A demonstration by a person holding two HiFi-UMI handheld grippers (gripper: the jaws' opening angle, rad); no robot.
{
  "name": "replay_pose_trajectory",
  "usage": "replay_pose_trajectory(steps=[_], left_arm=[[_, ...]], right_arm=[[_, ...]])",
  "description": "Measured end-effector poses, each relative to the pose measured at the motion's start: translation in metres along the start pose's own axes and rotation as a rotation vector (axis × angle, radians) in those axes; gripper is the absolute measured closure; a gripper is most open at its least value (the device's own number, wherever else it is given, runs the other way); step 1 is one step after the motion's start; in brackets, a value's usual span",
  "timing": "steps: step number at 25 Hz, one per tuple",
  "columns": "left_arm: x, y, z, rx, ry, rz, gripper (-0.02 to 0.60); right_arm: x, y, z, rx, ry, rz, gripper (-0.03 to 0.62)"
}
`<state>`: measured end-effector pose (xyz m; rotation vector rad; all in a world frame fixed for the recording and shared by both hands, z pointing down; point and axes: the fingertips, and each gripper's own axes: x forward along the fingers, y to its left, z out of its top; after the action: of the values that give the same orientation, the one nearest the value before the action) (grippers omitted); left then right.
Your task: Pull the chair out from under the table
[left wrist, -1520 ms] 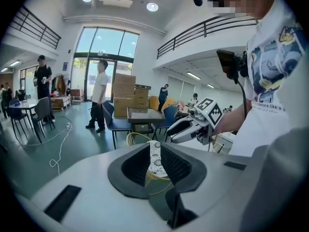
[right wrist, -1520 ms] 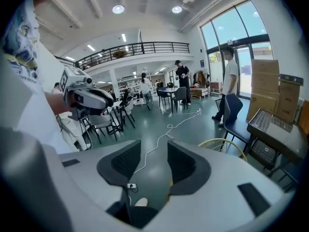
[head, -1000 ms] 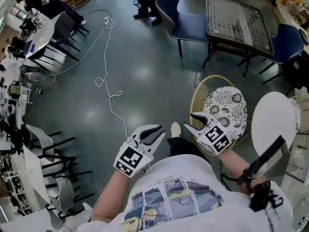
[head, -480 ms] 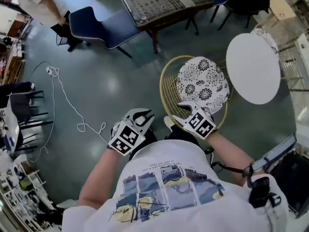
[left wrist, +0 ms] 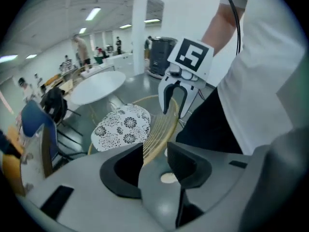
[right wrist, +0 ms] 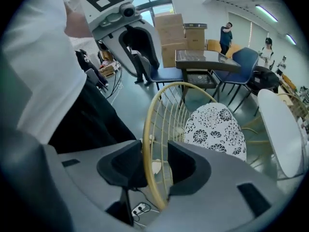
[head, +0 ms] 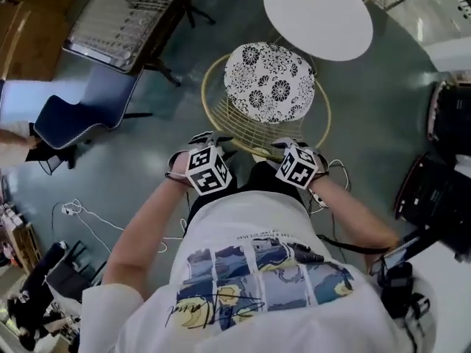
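Observation:
The chair (head: pixel 268 83) has a round yellow wire frame and a black-and-white floral cushion. It stands just in front of the white round table (head: pixel 318 15). Both grippers are down at the near arc of its backrest rim (head: pixel 250 147). My left gripper (head: pixel 208 140) straddles the rim (left wrist: pixel 155 134); its jaws are opening and the pads stand clear of the wire. My right gripper (head: pixel 292 147) also has the yellow rim (right wrist: pixel 150 144) running between its open jaws. Each gripper shows in the other's view: right gripper (left wrist: pixel 176 103), left gripper (right wrist: pixel 133 47).
A dark blue chair (head: pixel 81 109) and a dark mesh-topped table (head: pixel 125 13) stand to the left. A white cable (head: pixel 81 215) lies on the floor at lower left. Black equipment (head: pixel 441 190) sits at the right. The person's legs are right behind the chair back.
Both grippers have dropped and rolled, from hanging in front of the body to straddling the chair's back rim. The left jaws have widened. The head view has swung toward the chair.

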<state>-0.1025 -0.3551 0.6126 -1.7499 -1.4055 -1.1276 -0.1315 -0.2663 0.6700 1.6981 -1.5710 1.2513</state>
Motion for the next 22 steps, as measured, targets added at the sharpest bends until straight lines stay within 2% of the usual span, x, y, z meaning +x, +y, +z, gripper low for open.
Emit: replay_pose_trajectory(steps=[4, 7, 10, 13, 14, 15, 16, 17, 20, 22], left_arm=[[0.043, -0.003, -0.022, 0.290, 0.137, -0.062, 0.414], [0.068, -0.002, -0.034, 0.414, 0.222, -0.087, 0.411], [0.093, -0.001, -0.047, 0.498, 0.303, -0.114, 0.411], [0.113, 0.004, -0.051, 0.558, 0.364, -0.101, 0.411], [0.116, 0.007, -0.051, 0.570, 0.374, -0.084, 0.414], [0.117, 0.010, -0.051, 0.581, 0.380, -0.068, 0.416], [0.116, 0.012, -0.051, 0.595, 0.385, -0.055, 0.471], [0.115, 0.012, -0.052, 0.613, 0.390, -0.051, 0.500], [0.111, 0.009, -0.058, 0.666, 0.399, -0.052, 0.525], [0.111, 0.008, -0.061, 0.672, 0.402, -0.052, 0.528]], right_arm=[[0.032, 0.006, -0.018, 0.045, 0.078, -0.112, 0.436], [0.051, 0.000, -0.035, 0.068, 0.138, -0.193, 0.436], [0.058, -0.011, -0.049, 0.056, 0.187, -0.276, 0.437], [0.058, -0.016, -0.061, 0.024, 0.248, -0.290, 0.439], [0.058, -0.016, -0.063, -0.009, 0.274, -0.296, 0.456], [0.059, -0.016, -0.064, -0.047, 0.295, -0.304, 0.505], [0.060, -0.016, -0.064, -0.078, 0.305, -0.310, 0.518], [0.060, -0.015, -0.062, -0.096, 0.305, -0.314, 0.520], [0.062, -0.010, -0.057, -0.122, 0.296, -0.330, 0.530], [0.063, -0.009, -0.056, -0.127, 0.305, -0.339, 0.536]])
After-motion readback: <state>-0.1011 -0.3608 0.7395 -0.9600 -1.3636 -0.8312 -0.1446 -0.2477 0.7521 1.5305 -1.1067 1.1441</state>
